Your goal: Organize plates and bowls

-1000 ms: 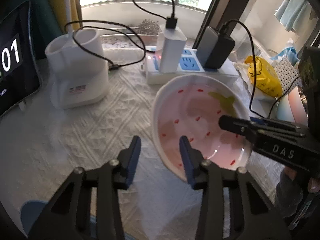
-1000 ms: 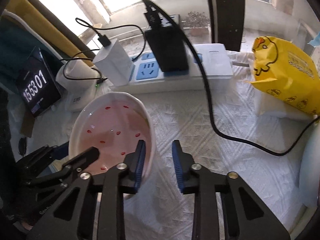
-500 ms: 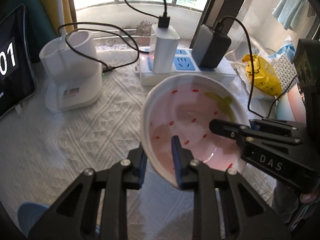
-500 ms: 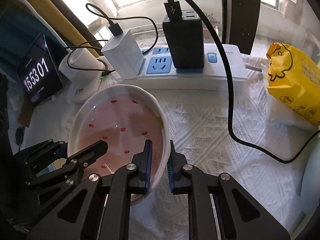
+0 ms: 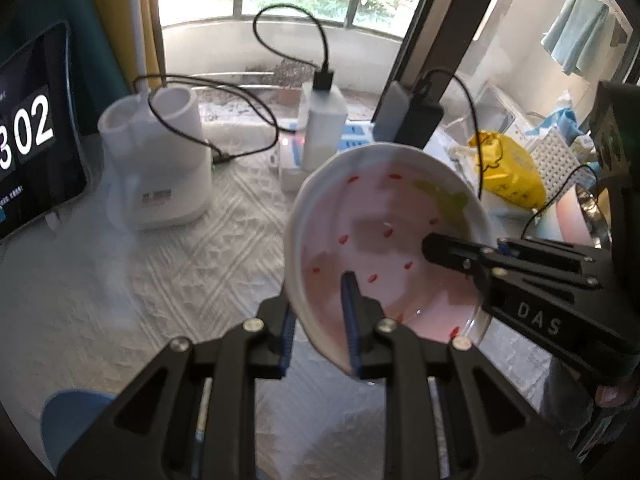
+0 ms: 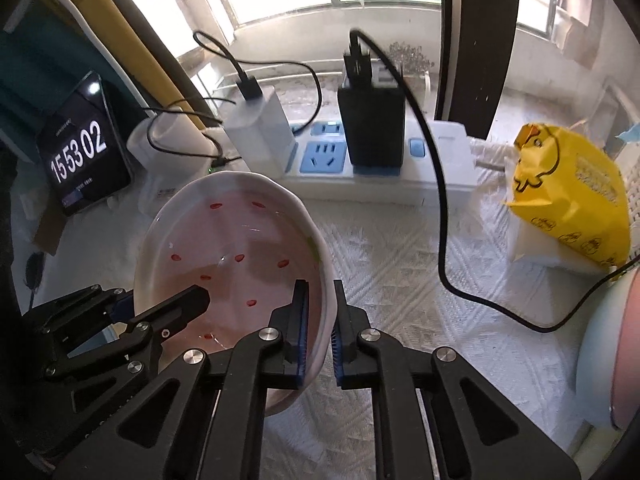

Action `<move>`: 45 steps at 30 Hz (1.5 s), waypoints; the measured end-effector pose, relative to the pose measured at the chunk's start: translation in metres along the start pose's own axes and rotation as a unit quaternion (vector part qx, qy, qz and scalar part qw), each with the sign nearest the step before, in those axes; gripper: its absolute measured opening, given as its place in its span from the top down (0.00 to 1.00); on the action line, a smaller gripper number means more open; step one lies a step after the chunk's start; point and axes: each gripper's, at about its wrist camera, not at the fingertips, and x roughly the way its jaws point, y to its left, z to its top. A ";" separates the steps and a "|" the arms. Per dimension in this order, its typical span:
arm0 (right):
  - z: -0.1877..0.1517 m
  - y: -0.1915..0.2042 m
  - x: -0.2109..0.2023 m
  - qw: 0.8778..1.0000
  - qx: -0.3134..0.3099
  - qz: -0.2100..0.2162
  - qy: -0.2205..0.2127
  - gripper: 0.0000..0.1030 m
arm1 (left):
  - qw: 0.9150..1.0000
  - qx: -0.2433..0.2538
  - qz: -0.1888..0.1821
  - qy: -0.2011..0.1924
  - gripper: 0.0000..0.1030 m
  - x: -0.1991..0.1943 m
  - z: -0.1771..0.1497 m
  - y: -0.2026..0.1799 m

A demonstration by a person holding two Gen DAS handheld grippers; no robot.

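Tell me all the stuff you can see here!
Bowl: one, white with a pink inside and red specks, held at its rim between both tools.
Power strip: one, white with blue sockets, behind the bowl.
Chargers: two, one white and one black, plugged into the strip.
Clock screen: one, black with white digits, far left.
White holder: one, beside the clock.
Yellow duck packet: one, right side.
Tablecloth: one, white and textured.
Left tool: black with blue pads, shut on the bowl's near rim.
Right tool: black with blue pads, shut on the opposite rim.
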 end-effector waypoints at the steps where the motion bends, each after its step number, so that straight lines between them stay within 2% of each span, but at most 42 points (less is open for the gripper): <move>1: 0.000 0.000 -0.003 1.000 0.000 0.000 -0.002 0.90 | 1.000 0.000 -0.002 -0.002 0.79 -0.002 0.000 0.000; 23: -0.012 0.026 -0.061 0.999 -0.014 -0.012 -0.040 0.90 | 0.999 0.002 -0.022 -0.041 0.79 -0.064 -0.011 -0.004; 45: -0.058 0.045 -0.115 0.998 -0.018 -0.003 -0.066 0.90 | 0.996 0.023 -0.027 -0.078 0.79 -0.121 -0.047 -0.019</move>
